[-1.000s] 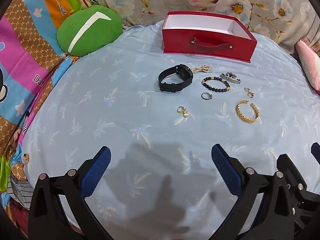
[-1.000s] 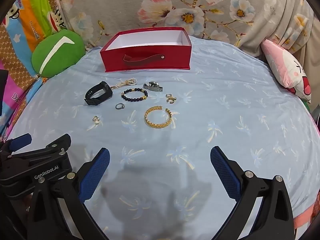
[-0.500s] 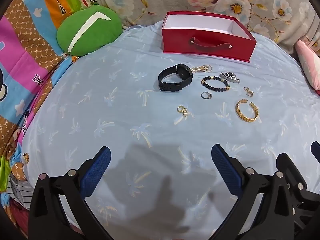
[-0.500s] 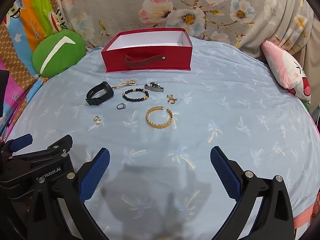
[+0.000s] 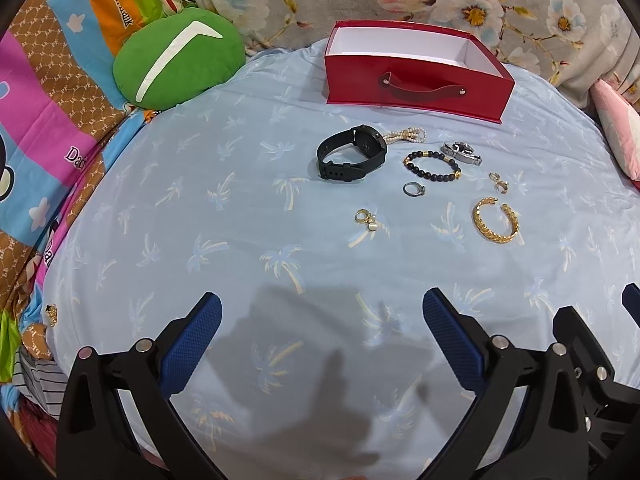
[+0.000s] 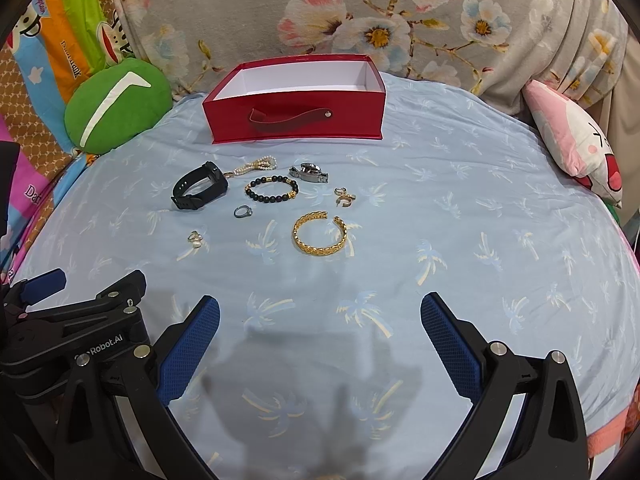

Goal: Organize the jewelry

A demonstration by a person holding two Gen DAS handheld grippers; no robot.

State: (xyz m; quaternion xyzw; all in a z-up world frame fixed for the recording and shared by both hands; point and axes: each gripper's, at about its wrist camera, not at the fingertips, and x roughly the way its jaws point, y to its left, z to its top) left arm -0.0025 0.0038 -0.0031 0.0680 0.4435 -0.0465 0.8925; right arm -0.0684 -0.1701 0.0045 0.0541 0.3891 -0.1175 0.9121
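We hold the left gripper [image 5: 322, 320] and right gripper [image 6: 320, 320] spread wide, empty, above the blue palm-print sheet [image 6: 460, 208]. The jewelry lies ahead — black watch [image 5: 352, 158], beaded bracelet [image 5: 432, 166], gold cuff [image 6: 320, 233] — just before the open red box [image 6: 296, 118].

A bed covered in a pale blue palm-print sheet [image 6: 460, 208] carries everything. Ahead of the tool's fingers lie a black watch [image 5: 352, 154], pearl strand [image 5: 404, 136], beaded bracelet [image 5: 432, 166], silver clasp [image 5: 462, 153], rings and a gold cuff [image 5: 495, 220]. Farthest ahead stands an open red box [image 5: 416, 80].
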